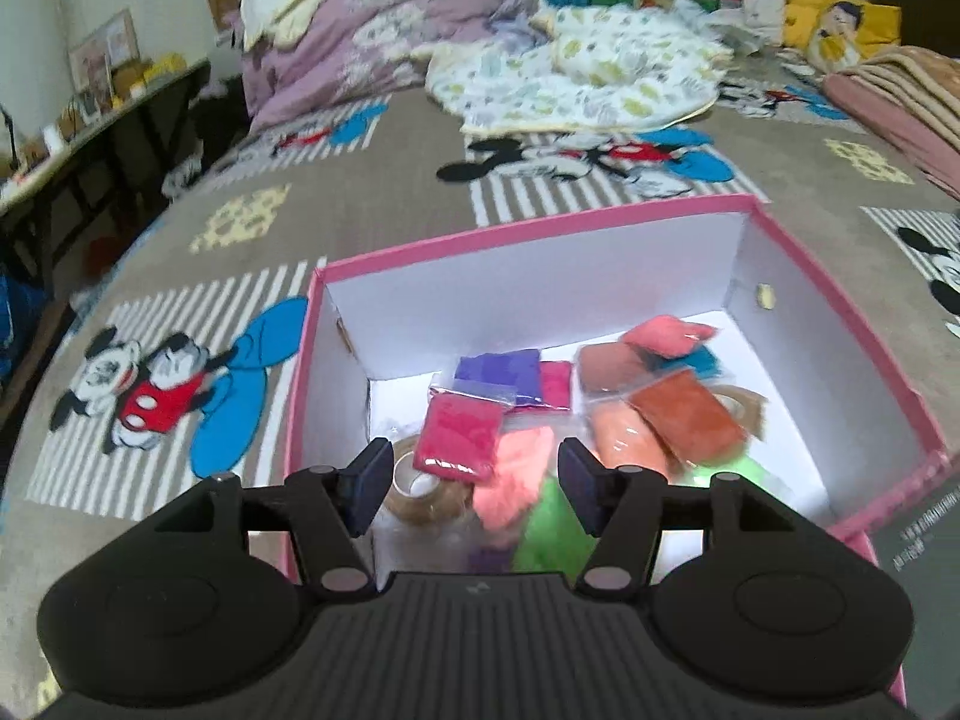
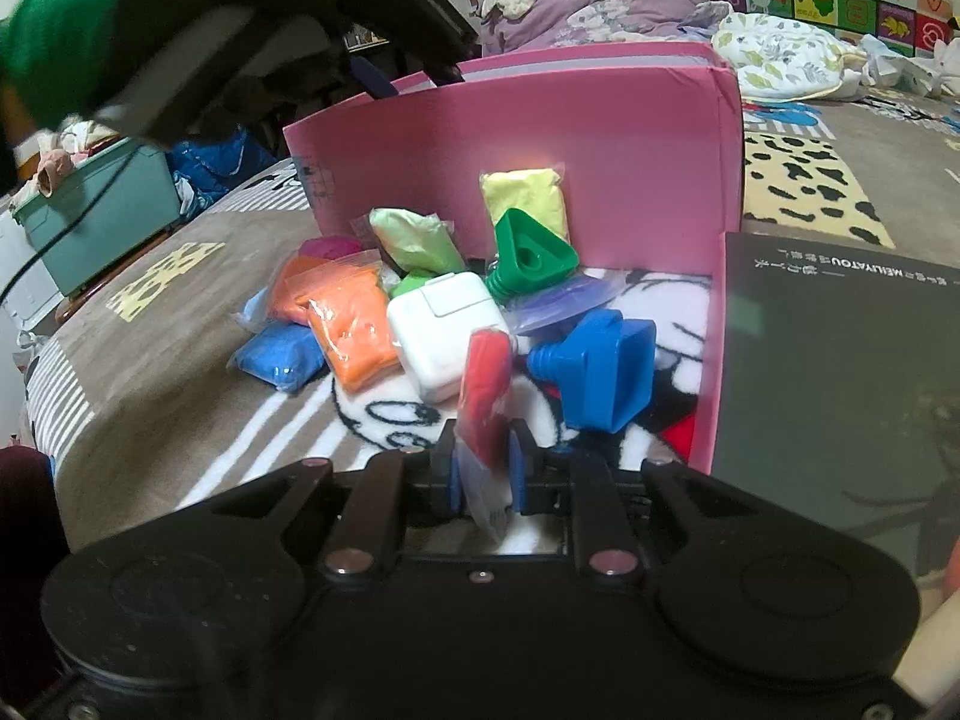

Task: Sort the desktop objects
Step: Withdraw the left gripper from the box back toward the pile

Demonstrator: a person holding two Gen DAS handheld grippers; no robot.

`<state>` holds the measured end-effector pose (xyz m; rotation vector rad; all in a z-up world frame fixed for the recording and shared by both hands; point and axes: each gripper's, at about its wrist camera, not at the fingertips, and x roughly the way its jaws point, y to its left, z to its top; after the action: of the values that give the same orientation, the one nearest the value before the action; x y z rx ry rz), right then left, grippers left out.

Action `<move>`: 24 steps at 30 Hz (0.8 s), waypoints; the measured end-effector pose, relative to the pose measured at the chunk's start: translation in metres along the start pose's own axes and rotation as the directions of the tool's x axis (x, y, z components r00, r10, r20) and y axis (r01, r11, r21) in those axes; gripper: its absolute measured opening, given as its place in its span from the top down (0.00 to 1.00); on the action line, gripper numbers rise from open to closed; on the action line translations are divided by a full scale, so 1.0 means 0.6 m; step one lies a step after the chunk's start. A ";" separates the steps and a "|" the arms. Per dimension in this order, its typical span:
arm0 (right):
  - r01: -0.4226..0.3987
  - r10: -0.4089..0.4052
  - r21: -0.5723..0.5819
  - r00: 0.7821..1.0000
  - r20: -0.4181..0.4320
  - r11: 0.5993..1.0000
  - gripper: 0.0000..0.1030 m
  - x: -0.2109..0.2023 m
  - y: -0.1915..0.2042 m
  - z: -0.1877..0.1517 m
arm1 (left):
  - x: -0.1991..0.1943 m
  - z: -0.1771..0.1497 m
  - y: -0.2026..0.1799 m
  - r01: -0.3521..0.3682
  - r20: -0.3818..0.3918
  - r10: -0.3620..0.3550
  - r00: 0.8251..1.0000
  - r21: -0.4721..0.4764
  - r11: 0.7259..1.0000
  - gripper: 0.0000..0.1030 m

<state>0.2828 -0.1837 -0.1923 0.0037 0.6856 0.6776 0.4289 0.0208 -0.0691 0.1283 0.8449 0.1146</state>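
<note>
My left gripper [image 1: 474,471] is open and empty above the pink box [image 1: 540,228], which holds several coloured clay bags [image 1: 462,435] and a tape roll [image 1: 420,489]. My right gripper [image 2: 485,474] is shut on a red clay bag [image 2: 485,387], held low in front of a pile outside the box's pink wall [image 2: 540,132]. The pile has orange bags [image 2: 354,330], a blue bag [image 2: 279,357], a pale green bag [image 2: 411,240], a yellow bag [image 2: 528,195], a white charger [image 2: 447,333], a green toy bolt [image 2: 528,255] and a blue toy bolt [image 2: 600,366].
Everything lies on a Mickey-print blanket [image 1: 240,228] on a bed. A dark box lid [image 2: 840,372] stands right of the pile. The other hand-held gripper [image 2: 372,18] hovers over the box's top left. Bedding [image 1: 576,72] is heaped at the back; a teal bin [image 2: 102,216] sits left.
</note>
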 end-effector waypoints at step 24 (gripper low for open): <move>-0.001 0.003 -0.014 0.988 0.155 1.000 0.86 -0.089 0.059 -0.038 | -0.259 -0.208 0.006 0.107 0.118 -0.103 0.988 -0.030 0.994 0.32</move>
<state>0.2184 -0.1914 -0.1713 0.0433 0.5316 0.6765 0.2325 0.0091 -0.0360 0.0561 0.7311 0.0232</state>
